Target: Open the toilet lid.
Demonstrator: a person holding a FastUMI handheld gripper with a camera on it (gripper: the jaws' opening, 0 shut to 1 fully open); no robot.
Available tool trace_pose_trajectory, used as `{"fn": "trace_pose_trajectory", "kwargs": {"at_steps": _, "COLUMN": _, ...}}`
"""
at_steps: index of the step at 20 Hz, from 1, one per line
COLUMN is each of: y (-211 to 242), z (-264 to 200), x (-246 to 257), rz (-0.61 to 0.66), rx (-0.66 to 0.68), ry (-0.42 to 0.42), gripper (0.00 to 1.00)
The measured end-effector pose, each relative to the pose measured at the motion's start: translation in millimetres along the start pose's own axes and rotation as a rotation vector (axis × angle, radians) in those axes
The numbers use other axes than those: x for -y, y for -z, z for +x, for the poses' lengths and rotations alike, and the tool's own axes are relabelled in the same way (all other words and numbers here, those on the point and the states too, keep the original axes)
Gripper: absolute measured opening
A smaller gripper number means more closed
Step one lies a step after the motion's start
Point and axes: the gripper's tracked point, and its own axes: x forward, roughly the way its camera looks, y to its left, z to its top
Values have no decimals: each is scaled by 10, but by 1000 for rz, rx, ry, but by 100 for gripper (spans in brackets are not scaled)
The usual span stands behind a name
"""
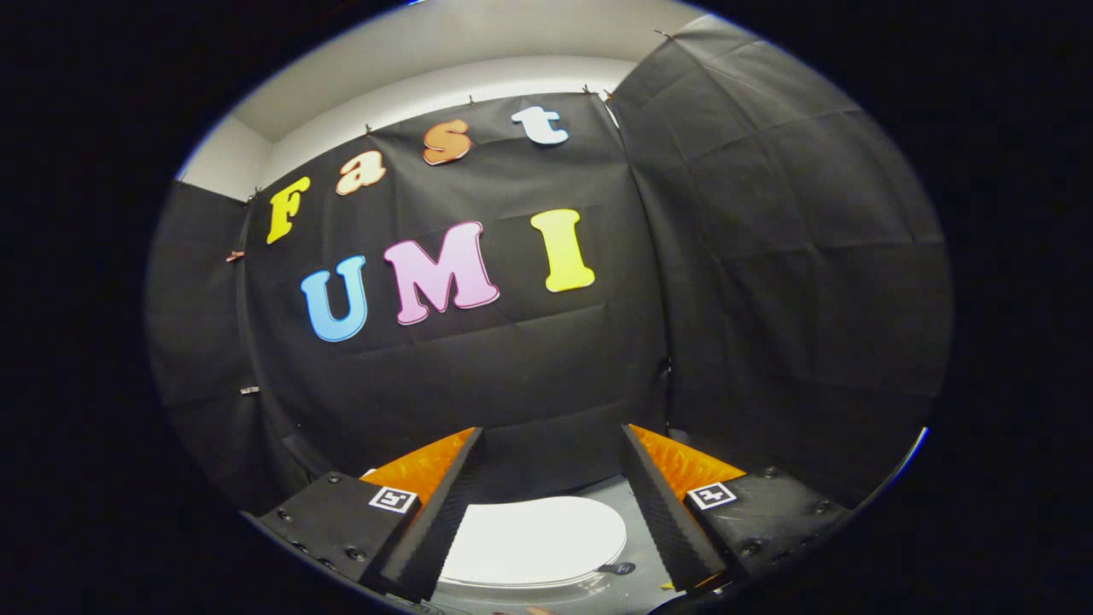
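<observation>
A white oval toilet lid [534, 540] lies flat and closed, low down between my two fingers and below them. My gripper [553, 436] is held above it, open wide, with nothing between the fingers. The fingertips point over the lid toward the black cloth wall. The lid's near rim [521, 583] shows as a thin stacked edge. A small dark round button [622, 568] sits on the grey surface just right of the lid.
Black cloth walls [768, 256] close the booth behind and to the right of the toilet, meeting at a corner. A grey floor or base [636, 512] surrounds the lid. White wall and ceiling [444, 60] show above the cloth.
</observation>
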Motion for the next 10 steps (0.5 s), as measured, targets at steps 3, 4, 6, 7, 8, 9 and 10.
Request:
{"fn": "trace_pose_trajectory", "kwargs": {"at_steps": 3, "y": 318, "z": 231, "x": 227, "rz": 65, "rx": -67, "ry": 52, "gripper": 99}}
{"fn": "trace_pose_trajectory", "kwargs": {"at_steps": 4, "y": 441, "z": 298, "x": 314, "rz": 91, "rx": -91, "ry": 69, "gripper": 99}}
{"fn": "trace_pose_trajectory", "kwargs": {"at_steps": 6, "y": 727, "z": 441, "x": 523, "rz": 149, "rx": -148, "ry": 102, "gripper": 99}}
{"fn": "trace_pose_trajectory", "kwargs": {"at_steps": 7, "y": 878, "z": 504, "x": 628, "rz": 179, "rx": -175, "ry": 114, "gripper": 99}}
{"fn": "trace_pose_trajectory", "kwargs": {"at_steps": 8, "y": 1031, "z": 568, "x": 722, "rz": 203, "rx": -202, "ry": 128, "gripper": 99}}
{"fn": "trace_pose_trajectory", "kwargs": {"at_steps": 9, "y": 1193, "z": 623, "x": 823, "rz": 224, "rx": -226, "ry": 139, "gripper": 99}}
{"fn": "trace_pose_trajectory", "kwargs": {"at_steps": 10, "y": 1350, "z": 683, "x": 905, "rz": 248, "rx": -250, "ry": 146, "gripper": 99}}
